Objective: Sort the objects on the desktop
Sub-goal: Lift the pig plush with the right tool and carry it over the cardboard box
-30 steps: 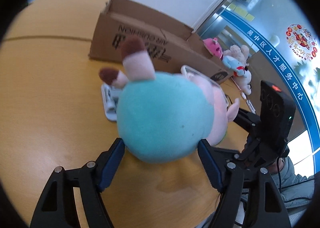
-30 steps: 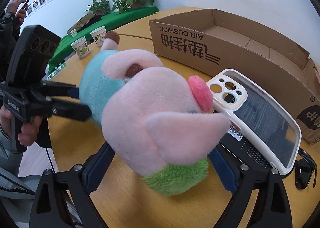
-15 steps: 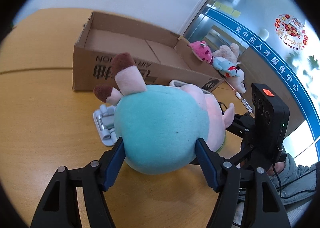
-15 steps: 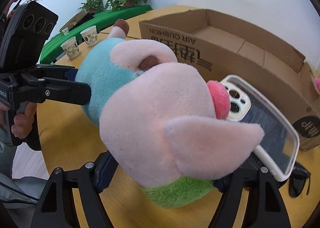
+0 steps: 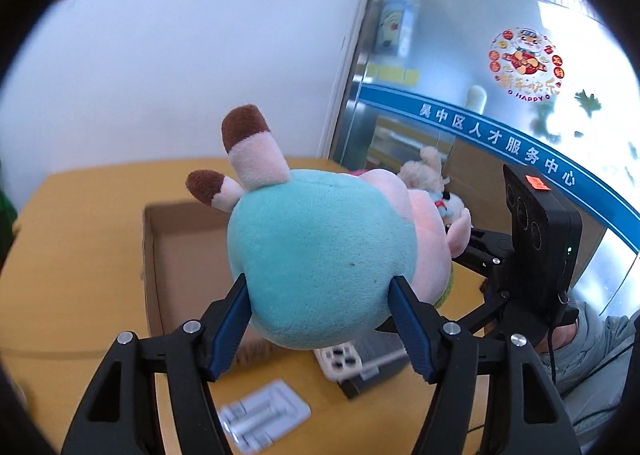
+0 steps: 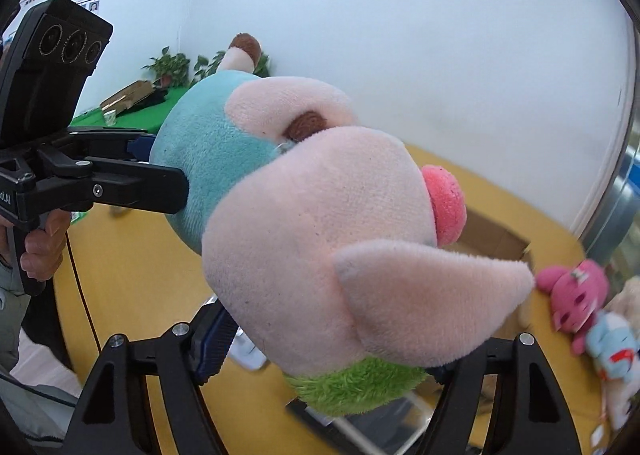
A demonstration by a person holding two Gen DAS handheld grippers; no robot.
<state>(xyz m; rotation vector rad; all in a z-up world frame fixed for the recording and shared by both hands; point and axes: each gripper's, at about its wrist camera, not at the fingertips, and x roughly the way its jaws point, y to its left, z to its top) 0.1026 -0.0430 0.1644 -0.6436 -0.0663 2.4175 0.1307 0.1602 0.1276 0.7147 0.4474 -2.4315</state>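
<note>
Both pairs of jaws are closed on the pig [image 5: 320, 255]: its teal rump is pinched by the left gripper [image 5: 320, 319], its pink head by the right gripper [image 6: 332, 339]. It is held above the box [image 5: 180, 251], presumably for dropping inside.

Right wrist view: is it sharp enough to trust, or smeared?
Right wrist view: plush pig is sharp up close, but the pink toy and table edge at right are motion-smeared. Left wrist view: crisper; cardboard box reads clearly, glass door glares, and fisheye bends the edges.
</note>
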